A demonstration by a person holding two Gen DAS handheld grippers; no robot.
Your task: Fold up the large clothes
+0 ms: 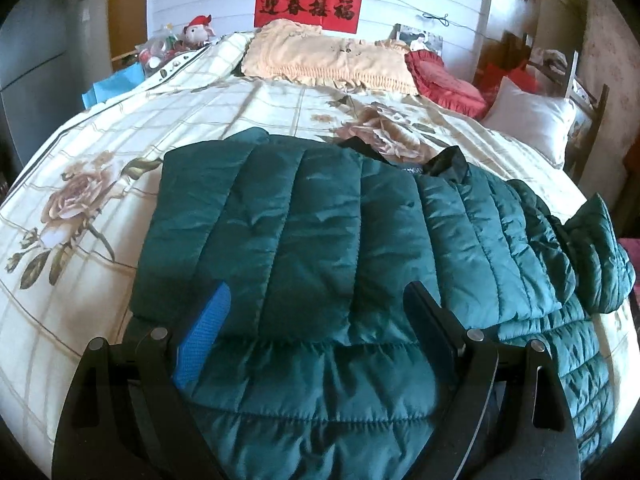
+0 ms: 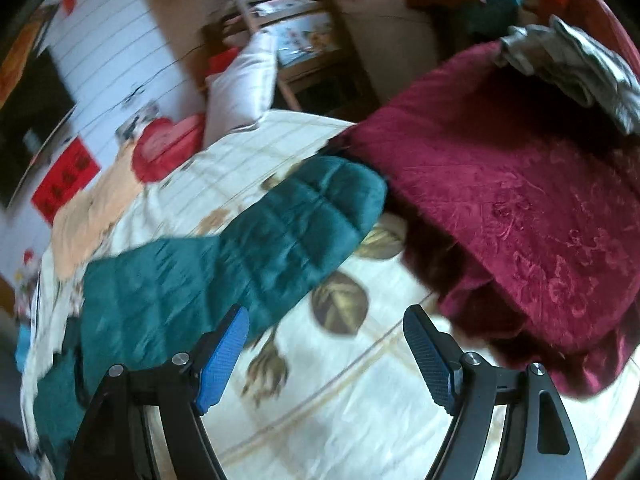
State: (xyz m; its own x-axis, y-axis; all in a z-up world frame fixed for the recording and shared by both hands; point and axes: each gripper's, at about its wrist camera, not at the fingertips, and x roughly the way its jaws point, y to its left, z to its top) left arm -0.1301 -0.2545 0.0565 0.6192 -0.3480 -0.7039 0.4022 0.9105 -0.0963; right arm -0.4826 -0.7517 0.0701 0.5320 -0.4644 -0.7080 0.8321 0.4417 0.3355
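A dark green quilted puffer jacket (image 1: pixel 320 232) lies on the floral bedspread (image 1: pixel 100 184), its left side folded over the body and a sleeve (image 1: pixel 596 256) trailing off to the right. My left gripper (image 1: pixel 316 304) is open just over the jacket's near part, with fabric bulging between its fingers. In the right wrist view the jacket's sleeve (image 2: pixel 288 232) stretches across the bedspread (image 2: pixel 360 400). My right gripper (image 2: pixel 326 328) is open and empty above the bedspread, right of the sleeve.
A peach pillow (image 1: pixel 328 60), a red cushion (image 1: pixel 444 80) and a white pillow (image 1: pixel 532 120) lie at the head of the bed. A dark red blanket (image 2: pixel 512 200) is piled at the bed's right edge with grey cloth (image 2: pixel 576 68) on top.
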